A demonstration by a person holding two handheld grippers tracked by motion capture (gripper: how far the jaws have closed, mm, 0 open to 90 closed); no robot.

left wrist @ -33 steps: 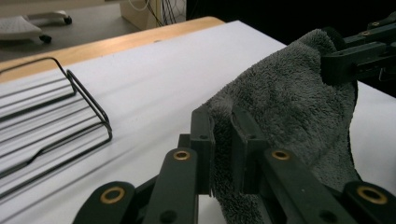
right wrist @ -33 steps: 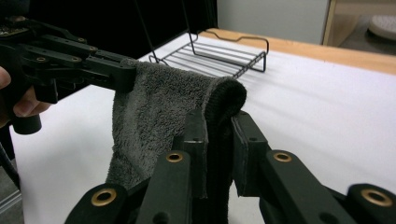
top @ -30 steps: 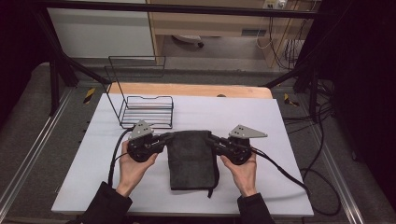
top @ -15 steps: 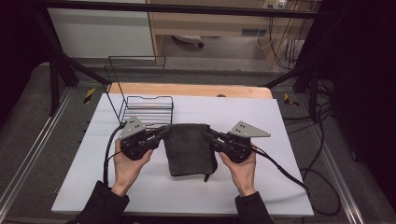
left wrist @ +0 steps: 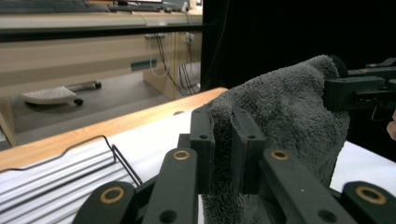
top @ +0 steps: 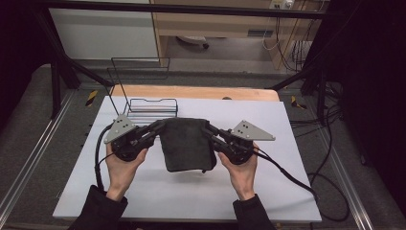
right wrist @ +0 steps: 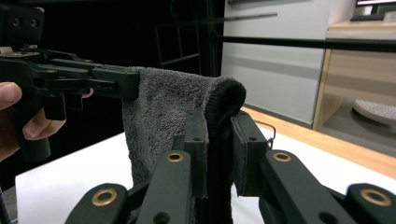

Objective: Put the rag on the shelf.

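The left hand-held gripper [top: 160, 127] has its jaws pinched tight on one upper corner of the towel [top: 186, 143]; the right hand-held gripper [top: 208, 130] grips the opposite corner the same way. The towel, dark grey and folded, hangs between the two, stretched from one to the other, its lower edge drooping toward the white tabletop [top: 191, 191] beneath them. In the left gripper view the cloth [left wrist: 285, 116] bulges out beyond the jaws. A wire rack [top: 146, 106] stands just beyond the left hand-held gripper.
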